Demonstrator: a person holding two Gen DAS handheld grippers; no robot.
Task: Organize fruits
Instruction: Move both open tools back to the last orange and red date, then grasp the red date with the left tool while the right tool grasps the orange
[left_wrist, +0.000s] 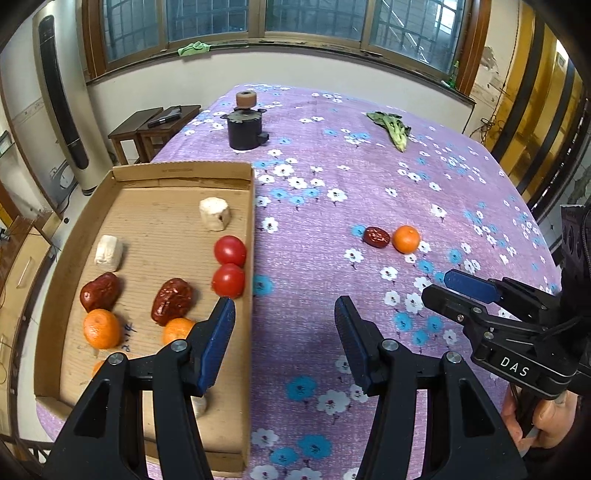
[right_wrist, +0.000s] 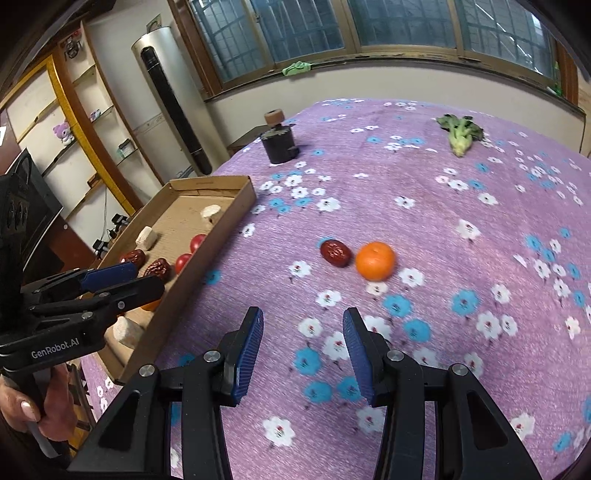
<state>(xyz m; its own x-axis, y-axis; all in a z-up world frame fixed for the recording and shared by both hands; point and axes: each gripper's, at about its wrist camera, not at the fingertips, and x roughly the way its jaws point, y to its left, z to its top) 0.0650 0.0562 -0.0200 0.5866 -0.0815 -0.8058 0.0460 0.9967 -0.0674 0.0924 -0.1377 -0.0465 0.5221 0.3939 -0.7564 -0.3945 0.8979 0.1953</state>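
Jaws on both the left gripper (left_wrist: 284, 343) and right gripper (right_wrist: 303, 354) stand apart and empty above the purple flowered counter (right_wrist: 461, 221), apparently ready for the round orange mandarin (right_wrist: 375, 260) touching the wrinkled red date (right_wrist: 335, 253), both well outside the shallow cardboard tray (left_wrist: 251, 229) already holding sorted fruit.

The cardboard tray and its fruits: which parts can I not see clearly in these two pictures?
- Left wrist view: the left gripper covers part of an orange and a white piece near the front of the cardboard tray.
- Right wrist view: the tray's near wall hides the lower half of the tomatoes; the left gripper covers an orange.
- The handwriting on the tray floor is too small to read.
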